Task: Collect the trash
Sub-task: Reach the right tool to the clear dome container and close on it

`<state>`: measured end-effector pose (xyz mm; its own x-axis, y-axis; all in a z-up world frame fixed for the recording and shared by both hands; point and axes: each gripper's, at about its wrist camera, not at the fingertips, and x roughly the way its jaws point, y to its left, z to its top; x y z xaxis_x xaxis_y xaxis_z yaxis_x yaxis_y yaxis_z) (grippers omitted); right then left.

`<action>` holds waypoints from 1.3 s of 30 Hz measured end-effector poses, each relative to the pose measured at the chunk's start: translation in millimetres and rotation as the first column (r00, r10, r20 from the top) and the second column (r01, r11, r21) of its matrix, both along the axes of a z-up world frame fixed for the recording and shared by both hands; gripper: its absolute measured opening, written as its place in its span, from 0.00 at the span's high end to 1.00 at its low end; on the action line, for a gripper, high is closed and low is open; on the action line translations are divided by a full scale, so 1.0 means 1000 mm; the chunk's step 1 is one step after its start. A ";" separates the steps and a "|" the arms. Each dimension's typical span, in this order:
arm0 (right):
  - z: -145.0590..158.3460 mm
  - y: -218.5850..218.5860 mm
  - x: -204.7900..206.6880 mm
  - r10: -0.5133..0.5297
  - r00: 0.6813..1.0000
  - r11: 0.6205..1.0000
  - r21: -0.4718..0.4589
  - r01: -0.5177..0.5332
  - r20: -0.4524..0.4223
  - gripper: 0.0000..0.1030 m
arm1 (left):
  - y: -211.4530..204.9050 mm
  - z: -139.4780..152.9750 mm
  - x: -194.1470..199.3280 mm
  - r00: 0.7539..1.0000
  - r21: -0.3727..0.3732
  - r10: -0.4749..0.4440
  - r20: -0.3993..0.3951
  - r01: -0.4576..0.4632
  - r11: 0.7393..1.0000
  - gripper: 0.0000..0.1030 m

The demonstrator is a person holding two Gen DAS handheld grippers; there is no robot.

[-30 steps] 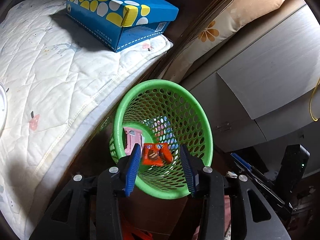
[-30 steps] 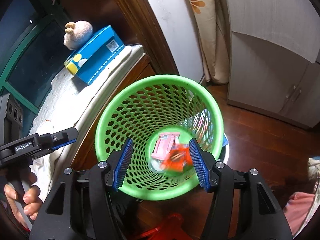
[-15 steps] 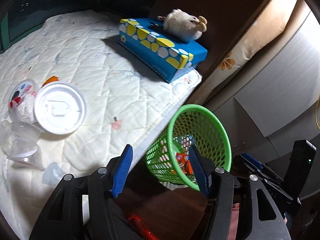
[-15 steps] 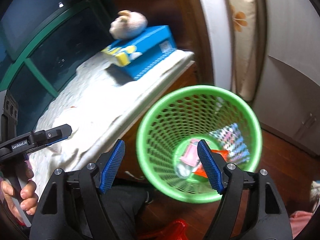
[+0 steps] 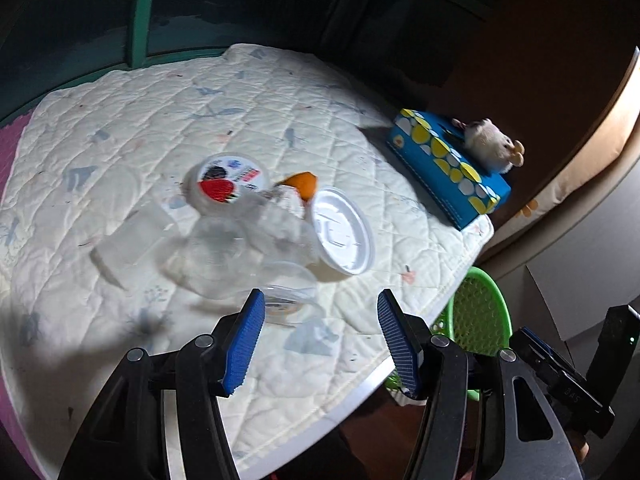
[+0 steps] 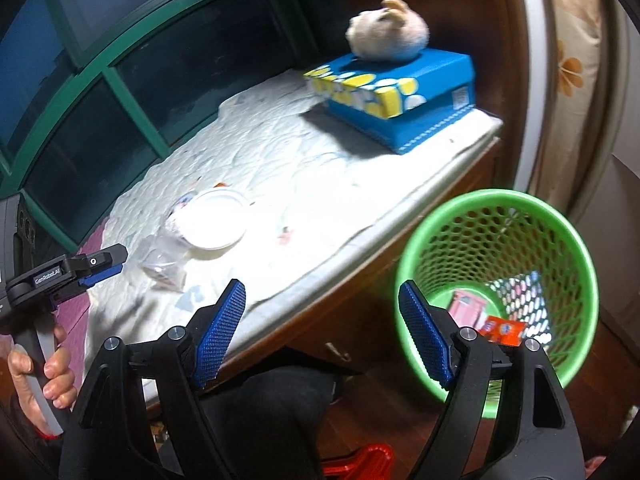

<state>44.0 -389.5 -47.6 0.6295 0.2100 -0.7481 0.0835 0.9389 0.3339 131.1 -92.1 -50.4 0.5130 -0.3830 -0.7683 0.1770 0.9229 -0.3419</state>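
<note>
Both grippers hung empty, fingers spread apart.
The left gripper (image 5: 320,336) faced clear cups (image 5: 224,256) on the quilt (image 5: 280,120); the right gripper (image 6: 322,332) hung beside the green basket (image 6: 576,248).

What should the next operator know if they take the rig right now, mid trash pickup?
Left gripper: open, empty, over the near edge of the quilted pad, pointed at the trash pile.
Right gripper: open, empty, between the pad's edge and the green basket.
Done: an orange wrapper, a pink packet and a patterned packet lie in the basket, which stands on the floor beside the pad.
Left: white lid, strawberry-label cup, orange scrap, clear plastic cups and wrap.
The blue tissue box and plush toy look like keepers.
</note>
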 end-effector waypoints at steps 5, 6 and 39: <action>0.003 0.036 0.012 0.072 0.997 0.997 -0.001 -0.072 0.000 0.23 | 0.050 -0.004 0.002 0.995 0.003 0.095 -0.006 -0.095 0.995 0.45; 0.003 0.042 0.015 0.086 0.996 0.996 0.001 -0.086 -0.001 0.23 | 0.059 -0.006 0.002 0.994 0.003 0.111 -0.010 -0.111 0.994 0.45; -0.047 0.228 0.096 0.278 0.957 0.944 -0.162 -0.287 -0.077 0.22 | 0.165 -0.035 -0.012 0.964 -0.022 0.258 -0.060 -0.260 0.965 0.31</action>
